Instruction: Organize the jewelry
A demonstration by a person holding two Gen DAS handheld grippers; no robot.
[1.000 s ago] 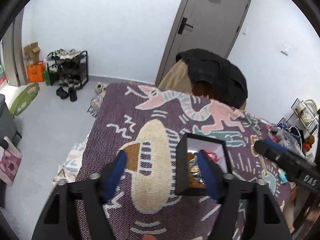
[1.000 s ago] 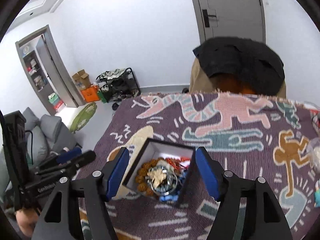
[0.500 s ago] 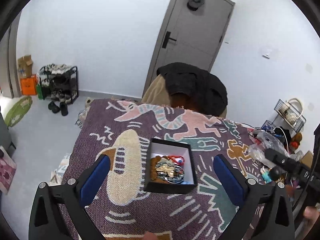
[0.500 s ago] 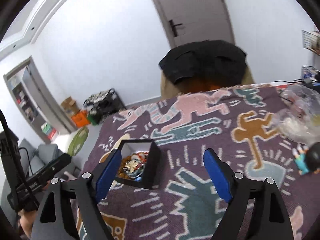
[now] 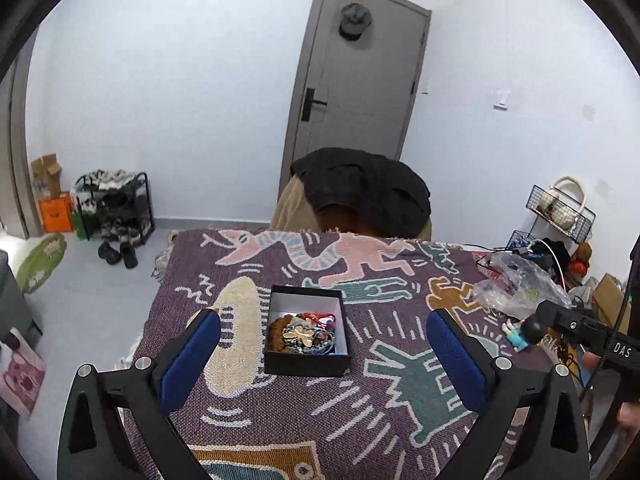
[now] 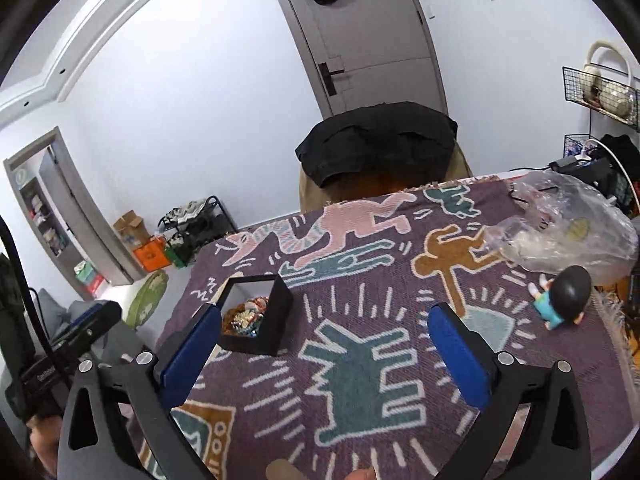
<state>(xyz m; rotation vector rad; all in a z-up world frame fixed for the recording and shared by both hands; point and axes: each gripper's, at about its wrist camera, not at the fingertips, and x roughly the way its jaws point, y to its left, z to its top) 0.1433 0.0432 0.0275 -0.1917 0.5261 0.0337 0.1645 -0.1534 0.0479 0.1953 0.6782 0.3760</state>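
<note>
The black jewelry box (image 5: 307,330) sits open on the patterned purple blanket (image 5: 280,420) covering my tabletop, with beads and chains piled inside. My left tongs (image 5: 322,350) hang above it, spread wide, gripping nothing. My right tongs (image 6: 324,350) are opening, nothing between them, box off to their left. A small figurine (image 6: 562,300) and a crumpled plastic bag (image 6: 568,224) sit farther right.

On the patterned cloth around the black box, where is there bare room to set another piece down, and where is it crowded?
Bare cloth lies between the black jewelry box and the small figurine, and on toward the far edge by the draped chair. It is crowded at the right edge: crumpled plastic bag, figurine, cables.
</note>
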